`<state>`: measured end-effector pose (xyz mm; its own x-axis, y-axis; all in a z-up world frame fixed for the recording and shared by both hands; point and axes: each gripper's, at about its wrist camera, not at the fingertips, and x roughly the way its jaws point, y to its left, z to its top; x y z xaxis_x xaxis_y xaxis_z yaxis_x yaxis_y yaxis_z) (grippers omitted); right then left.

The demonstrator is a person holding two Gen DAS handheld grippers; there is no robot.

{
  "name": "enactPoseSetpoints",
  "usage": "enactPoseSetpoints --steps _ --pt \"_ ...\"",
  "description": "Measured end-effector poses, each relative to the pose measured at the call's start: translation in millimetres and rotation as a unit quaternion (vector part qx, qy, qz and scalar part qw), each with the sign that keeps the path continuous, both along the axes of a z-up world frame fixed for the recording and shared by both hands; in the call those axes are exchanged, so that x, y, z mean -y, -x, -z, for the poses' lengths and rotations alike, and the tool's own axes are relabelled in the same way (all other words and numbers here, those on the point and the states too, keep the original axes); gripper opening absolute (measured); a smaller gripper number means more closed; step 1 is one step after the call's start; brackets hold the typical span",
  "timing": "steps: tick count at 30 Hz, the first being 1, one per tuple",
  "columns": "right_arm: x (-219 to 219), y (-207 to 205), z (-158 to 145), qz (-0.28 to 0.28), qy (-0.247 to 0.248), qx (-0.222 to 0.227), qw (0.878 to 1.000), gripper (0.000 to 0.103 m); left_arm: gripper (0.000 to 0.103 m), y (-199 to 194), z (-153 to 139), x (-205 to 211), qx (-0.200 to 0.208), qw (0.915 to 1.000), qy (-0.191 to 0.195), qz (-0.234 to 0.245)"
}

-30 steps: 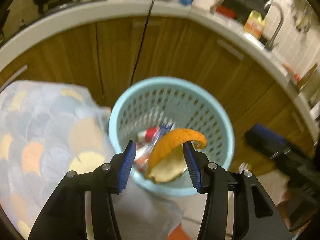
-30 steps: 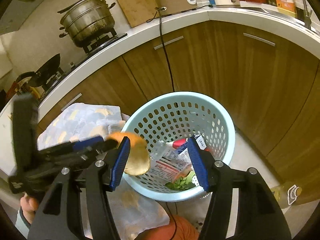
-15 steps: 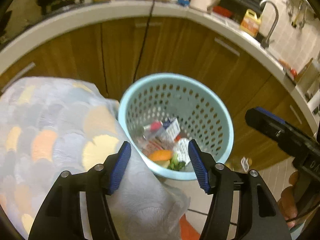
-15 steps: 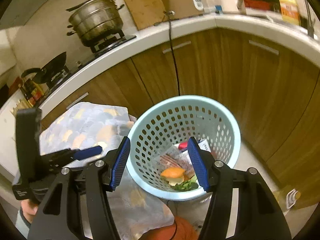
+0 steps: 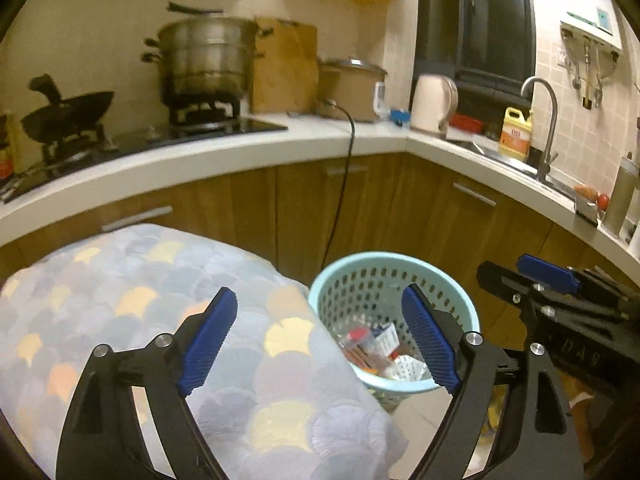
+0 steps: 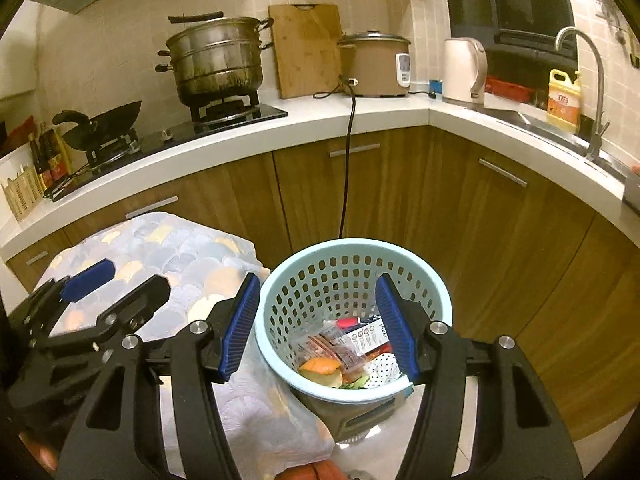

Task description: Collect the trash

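Two tools hang over the scene, both empty. Desk (image 6: 256,412) under patterned cloth stands just beside the basket (image 6: 352,248). Left tool (image 5: 320,340): jaws wide and opening. Right tool (image 6: 318,326): jaws apart. Trash lies in the basket: wrappers (image 6: 340,346), orange peel (image 6: 322,368).

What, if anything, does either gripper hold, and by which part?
Nothing. The left gripper is opening with nothing between its pads; the right gripper is open and empty. The orange peel lies in the basket.
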<state>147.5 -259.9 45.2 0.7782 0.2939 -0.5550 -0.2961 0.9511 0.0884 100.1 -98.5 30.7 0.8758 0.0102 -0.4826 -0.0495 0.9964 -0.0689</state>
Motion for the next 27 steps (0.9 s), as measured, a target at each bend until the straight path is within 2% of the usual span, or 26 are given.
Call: enactPoseSetpoints --steps 2,6,10,16,21,27 --pt "-0.9 3.3 0.4 0.003 -0.006 0.001 1.000 0.059 0.083 7.4 3.5 -2.1 0.006 0.9998 -0.012 -0.017" --pt "-3.3 7.6 6.9 0.006 -0.005 -0.003 1.000 0.061 0.084 14.1 11.5 -12.6 0.016 0.9996 0.007 -0.021" --pt "-4.8 9.6 12.8 0.013 0.002 -0.004 1.000 0.062 0.084 15.9 20.1 -19.2 0.024 0.9992 0.002 -0.032" --pt "-8.2 18.7 11.2 0.025 0.010 0.020 0.999 0.063 0.084 14.9 35.9 -29.2 0.023 0.9988 0.012 -0.042" --pt "-10.8 22.5 15.8 0.041 0.013 0.046 0.998 0.067 0.084 14.9 40.7 -33.3 0.019 0.9977 -0.013 -0.063" --pt "-6.8 22.1 19.0 0.054 0.005 0.060 0.997 0.067 0.084 16.7 40.7 -53.1 0.013 0.9968 0.028 -0.074"
